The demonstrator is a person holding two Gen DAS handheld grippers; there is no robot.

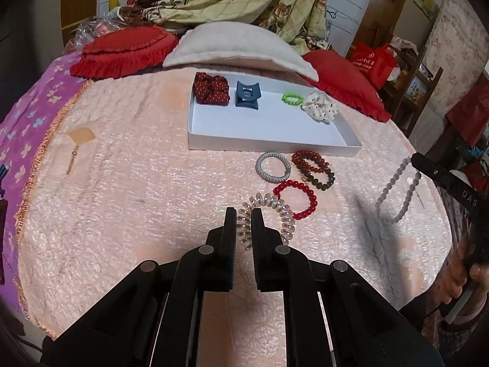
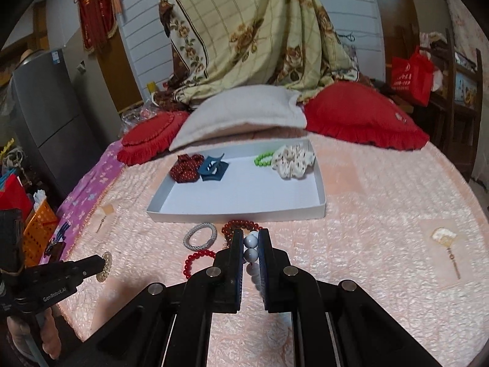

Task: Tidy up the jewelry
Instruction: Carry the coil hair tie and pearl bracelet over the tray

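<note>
A white tray (image 1: pixel 269 128) on the pink bedspread holds a red dotted scrunchie (image 1: pixel 212 88), a blue hair claw (image 1: pixel 248 95), a green bead bracelet (image 1: pixel 292 99) and a white scrunchie (image 1: pixel 319 107). In front of it lie a silver bracelet (image 1: pixel 273 166), dark red and brown bead bracelets (image 1: pixel 313 165) and a red bead bracelet (image 1: pixel 296 195). My left gripper (image 1: pixel 244 217) is shut on a clear spiral hair tie (image 1: pixel 275 206). My right gripper (image 2: pixel 251 238) is shut on a white bead bracelet (image 2: pixel 252 249), which hangs above the bedspread in the left wrist view (image 1: pixel 397 189).
Red cushions (image 1: pixel 122 49) and a beige pillow (image 1: pixel 238 49) lie behind the tray (image 2: pixel 244 195). A floral quilt (image 2: pixel 250 30) is piled at the back. A fan-shaped print (image 2: pixel 444 237) marks the spread at right. A purple sheet (image 1: pixel 27 116) edges the left side.
</note>
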